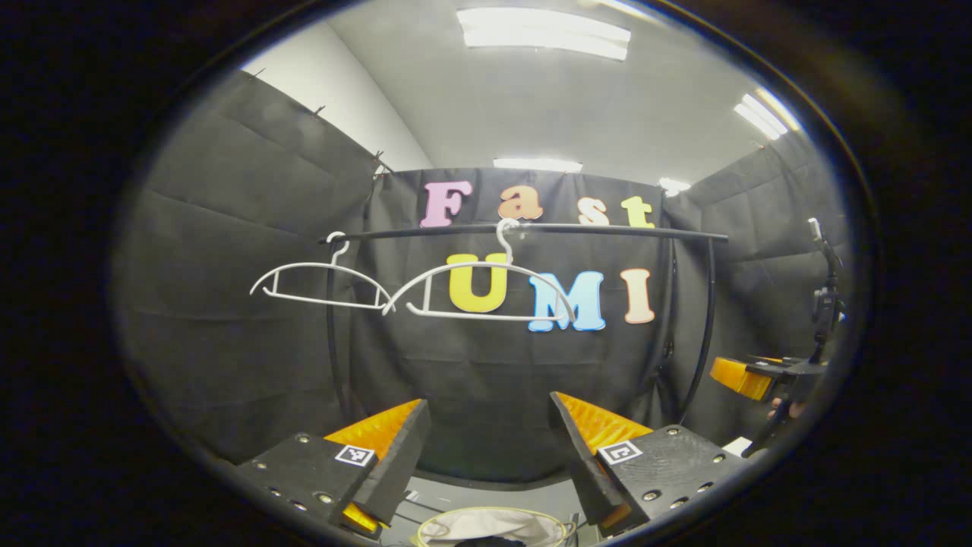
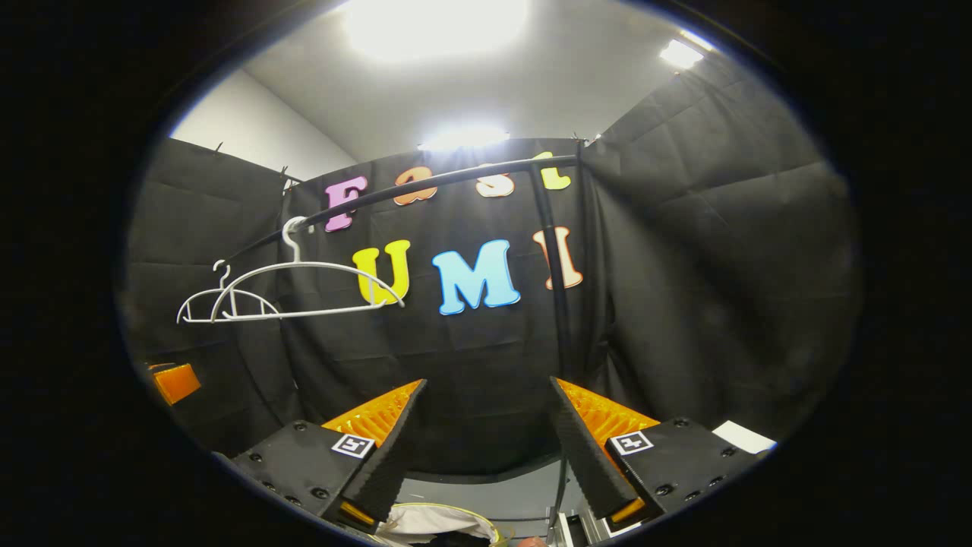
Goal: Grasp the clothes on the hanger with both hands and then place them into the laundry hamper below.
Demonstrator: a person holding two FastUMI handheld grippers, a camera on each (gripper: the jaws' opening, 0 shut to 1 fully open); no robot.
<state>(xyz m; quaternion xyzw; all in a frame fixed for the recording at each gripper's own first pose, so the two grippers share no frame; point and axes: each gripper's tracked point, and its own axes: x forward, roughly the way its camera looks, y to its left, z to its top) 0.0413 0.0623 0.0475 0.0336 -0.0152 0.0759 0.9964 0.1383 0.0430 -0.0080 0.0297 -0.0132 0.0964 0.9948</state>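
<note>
Both white plastic hangers hang bare from the black horizontal rail: the nearer hanger sits near the rail's middle and the farther hanger toward its end, their long axes running along the rail. No garment is on either of them. The pale cloth lies inside the round, yellow-rimmed laundry hamper at the bottom edge of the left gripper view, directly below and between that gripper's fingers; in the right gripper view the same cloth shows low and slightly toward the left finger. The left gripper is spread wide with nothing between its fingers, and the right gripper is likewise wide apart and empty. Both point forward at the booth wall, raised above the hamper. The right gripper also appears at the far right of the left gripper view, held well apart from the left one. Judging by the bare hangers and the cloth in the hamper, the placing looks done. If anything is left, it lies straight down from the grippers, with the left gripper the more squarely over the hamper's opening.
</note>
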